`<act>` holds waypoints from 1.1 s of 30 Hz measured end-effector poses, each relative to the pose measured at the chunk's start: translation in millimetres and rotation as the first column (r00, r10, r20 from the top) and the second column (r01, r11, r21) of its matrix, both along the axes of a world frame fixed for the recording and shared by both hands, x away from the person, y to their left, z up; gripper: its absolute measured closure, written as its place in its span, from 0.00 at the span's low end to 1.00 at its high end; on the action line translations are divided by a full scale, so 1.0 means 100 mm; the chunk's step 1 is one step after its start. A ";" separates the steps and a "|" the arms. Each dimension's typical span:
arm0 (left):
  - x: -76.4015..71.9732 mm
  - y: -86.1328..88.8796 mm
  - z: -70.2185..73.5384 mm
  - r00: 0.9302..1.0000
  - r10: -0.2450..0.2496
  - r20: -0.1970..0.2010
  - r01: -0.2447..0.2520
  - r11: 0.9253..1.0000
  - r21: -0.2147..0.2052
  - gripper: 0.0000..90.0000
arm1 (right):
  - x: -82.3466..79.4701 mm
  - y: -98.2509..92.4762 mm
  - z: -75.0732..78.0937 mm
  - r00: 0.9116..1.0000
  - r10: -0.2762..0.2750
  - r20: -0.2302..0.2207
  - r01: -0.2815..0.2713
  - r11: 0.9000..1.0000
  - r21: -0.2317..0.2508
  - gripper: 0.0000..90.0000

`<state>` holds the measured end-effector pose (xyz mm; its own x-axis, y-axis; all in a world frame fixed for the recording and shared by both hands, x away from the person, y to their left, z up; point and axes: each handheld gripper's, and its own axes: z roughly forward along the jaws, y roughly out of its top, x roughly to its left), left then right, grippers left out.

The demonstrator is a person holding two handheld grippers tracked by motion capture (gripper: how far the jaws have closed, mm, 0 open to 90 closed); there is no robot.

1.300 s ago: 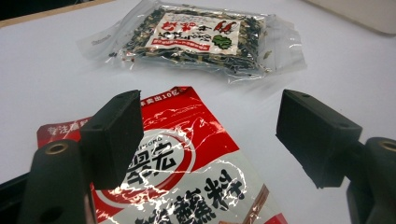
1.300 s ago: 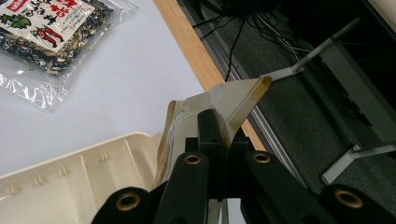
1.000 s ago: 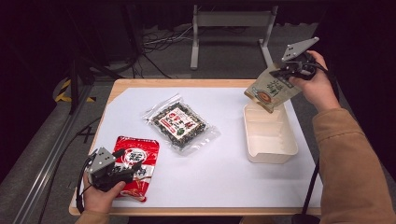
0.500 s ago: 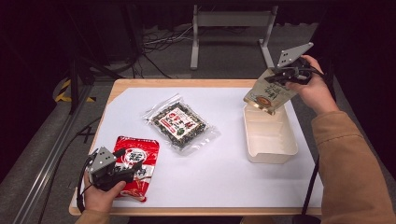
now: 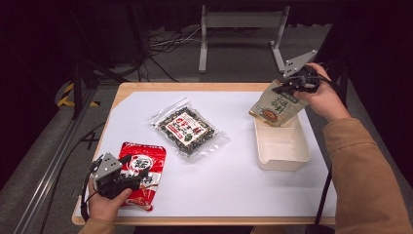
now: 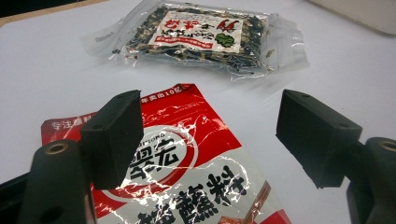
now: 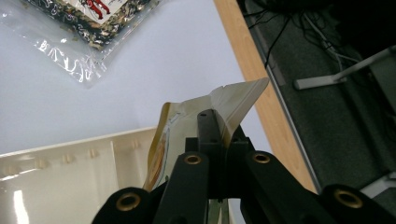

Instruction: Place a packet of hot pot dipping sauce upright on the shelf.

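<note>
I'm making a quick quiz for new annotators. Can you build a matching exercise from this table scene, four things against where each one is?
Things:
1. beige pouch
2. red packet
3. clear bag of dark bits
4. cream tray

Places:
A. flat in the middle of the white sheet
B. on the table's right side, under the hanging pouch
C. pinched by its top edge in the right gripper, above the table
D. near the front left corner, under the open fingers of the left gripper

Pairs: 1-C, 2-D, 3-A, 4-B
</note>
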<state>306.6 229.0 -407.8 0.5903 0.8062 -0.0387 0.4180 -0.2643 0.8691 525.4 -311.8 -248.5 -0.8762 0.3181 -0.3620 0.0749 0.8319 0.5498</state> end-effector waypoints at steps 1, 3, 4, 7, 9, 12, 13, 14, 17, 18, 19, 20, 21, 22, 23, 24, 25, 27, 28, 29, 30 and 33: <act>0.00 0.00 0.00 1.000 0.000 0.000 0.000 1.000 0.000 0.26 | -0.01 -0.01 0.03 1.000 0.007 0.011 -0.007 1.000 0.008 1.00; 0.00 0.00 0.00 1.000 0.000 -0.003 0.000 1.000 0.002 0.26 | -0.04 -0.05 0.11 0.999 0.007 0.045 -0.007 1.000 0.012 1.00; 0.00 0.00 0.00 1.000 -0.001 -0.003 0.001 1.000 0.002 0.26 | -0.04 -0.05 0.11 0.999 0.007 0.045 -0.007 1.000 0.012 1.00; 0.01 -0.01 0.00 1.000 -0.004 -0.002 0.004 1.000 0.010 0.26 | -0.05 -0.11 0.21 0.996 -0.008 0.085 0.008 1.000 0.000 1.00; 0.01 -0.01 -0.01 1.000 -0.003 -0.001 0.003 1.000 0.011 0.26 | -0.04 -0.16 0.25 0.994 -0.018 0.107 0.018 1.000 -0.005 1.00; 0.01 -0.01 -0.02 1.000 -0.001 -0.009 0.001 1.000 0.006 0.26 | -0.02 -0.22 0.28 0.989 -0.027 0.146 0.028 1.000 -0.009 1.00; 0.01 -0.01 -0.02 1.000 -0.001 -0.008 0.001 1.000 0.010 0.26 | -0.01 -0.23 0.28 0.987 -0.024 0.156 0.025 1.000 -0.008 1.00; 0.01 -0.02 -0.02 1.000 -0.002 -0.011 0.002 1.000 0.008 0.26 | -0.01 -0.24 0.27 0.986 -0.021 0.168 0.023 1.000 -0.013 1.00; 0.02 -0.02 -0.03 1.000 -0.001 -0.011 0.001 1.000 0.014 0.26 | 0.01 -0.23 0.23 0.984 -0.003 0.178 0.007 1.000 -0.027 1.00; 0.01 -0.02 -0.03 1.000 0.001 -0.014 -0.001 1.000 0.010 0.26 | 0.01 -0.22 0.21 0.985 0.005 0.175 0.001 1.000 -0.031 1.00; 0.01 -0.02 -0.03 1.000 0.002 -0.014 -0.002 1.000 0.010 0.26 | 0.02 -0.20 0.18 0.986 0.012 0.169 -0.006 0.999 -0.038 1.00; 0.01 -0.01 -0.03 1.000 0.002 -0.013 -0.002 1.000 0.010 0.26 | 0.03 -0.19 0.15 0.987 0.023 0.162 -0.016 0.999 -0.042 1.00; 0.01 -0.01 -0.02 1.000 0.001 -0.013 -0.001 1.000 0.009 0.26 | 0.03 -0.18 0.12 0.988 0.031 0.152 -0.024 0.999 -0.046 1.00; 0.00 -0.01 -0.02 1.000 0.001 -0.012 -0.001 1.000 0.008 0.26 | 0.03 -0.16 0.07 0.989 0.039 0.143 -0.032 0.998 -0.047 1.00; 0.00 -0.01 -0.02 1.000 0.001 -0.012 -0.001 1.000 0.008 0.26 | 0.03 -0.16 0.07 0.989 0.039 0.143 -0.032 0.998 -0.047 1.00; 0.00 0.00 -0.02 1.000 0.003 -0.011 -0.003 1.000 0.012 0.26 | 0.03 -0.15 0.03 0.991 0.042 0.125 -0.037 0.998 -0.042 1.00; 0.00 0.00 -0.02 1.000 0.003 -0.011 -0.003 1.000 0.012 0.26 | 0.03 -0.15 0.03 0.991 0.042 0.125 -0.037 0.998 -0.042 1.00; 0.00 -0.01 -0.02 1.000 -0.001 -0.010 0.001 1.000 0.011 0.26 | 0.03 -0.13 -0.03 0.994 0.055 0.092 -0.050 0.997 -0.053 1.00; 0.00 -0.01 -0.02 1.000 -0.001 -0.010 0.001 1.000 0.011 0.26 | 0.03 -0.13 -0.03 0.994 0.055 0.092 -0.050 0.997 -0.053 1.00; 0.00 -0.01 -0.02 1.000 -0.001 -0.010 0.001 1.000 0.012 0.26 | 0.04 -0.11 -0.06 0.996 0.058 0.075 -0.052 0.996 -0.069 1.00; 0.00 -0.01 -0.02 1.000 -0.001 -0.010 0.001 1.000 0.011 0.26 | 0.04 -0.11 -0.06 0.996 0.058 0.075 -0.052 0.996 -0.069 1.00; 0.00 -0.01 -0.02 1.000 0.001 -0.011 -0.001 1.000 0.010 0.26 | 0.06 -0.09 -0.10 0.997 0.059 0.057 -0.053 0.994 -0.096 1.00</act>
